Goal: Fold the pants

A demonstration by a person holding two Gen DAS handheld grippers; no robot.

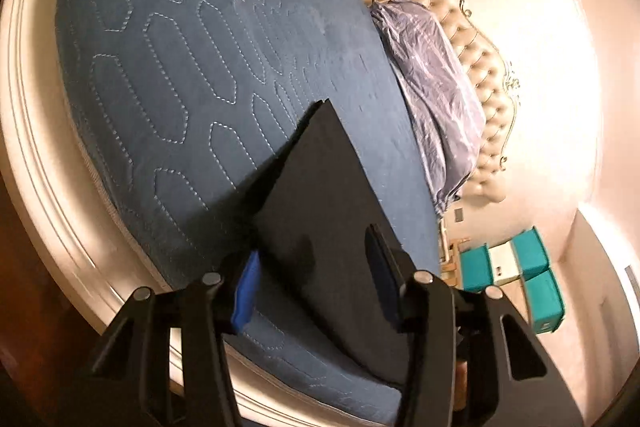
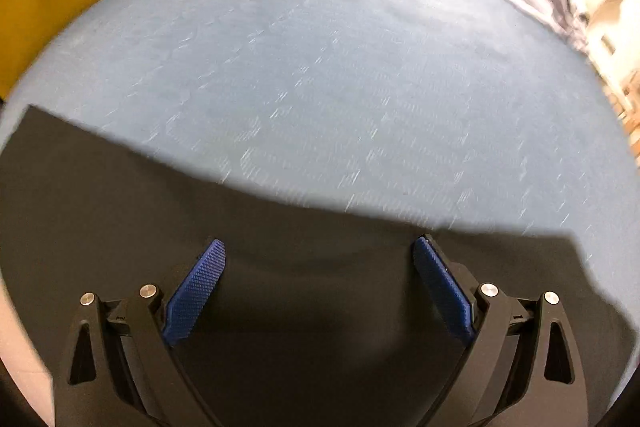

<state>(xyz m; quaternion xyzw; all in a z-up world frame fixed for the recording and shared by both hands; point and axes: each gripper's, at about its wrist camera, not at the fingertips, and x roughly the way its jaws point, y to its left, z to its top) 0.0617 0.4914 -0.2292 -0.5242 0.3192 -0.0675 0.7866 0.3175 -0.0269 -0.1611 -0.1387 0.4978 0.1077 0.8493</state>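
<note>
I see the black pants [image 2: 280, 307] lying flat on the blue bed [image 2: 340, 67], at 6 o'clock in both views. My left gripper [image 1: 316, 283] and right gripper [image 2: 320, 291] hover above them, jaws apart, holding nothing, probably ready to pinch an edge.

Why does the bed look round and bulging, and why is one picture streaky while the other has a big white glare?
Both views bend the mattress through fisheye lenses. Right wrist view: motion blur smears the quilt stitching into streaks, though the right gripper and dark pants stay fairly sharp. Left wrist view: sharper, but the wall beside the tufted headboard is washed out by glare.
</note>
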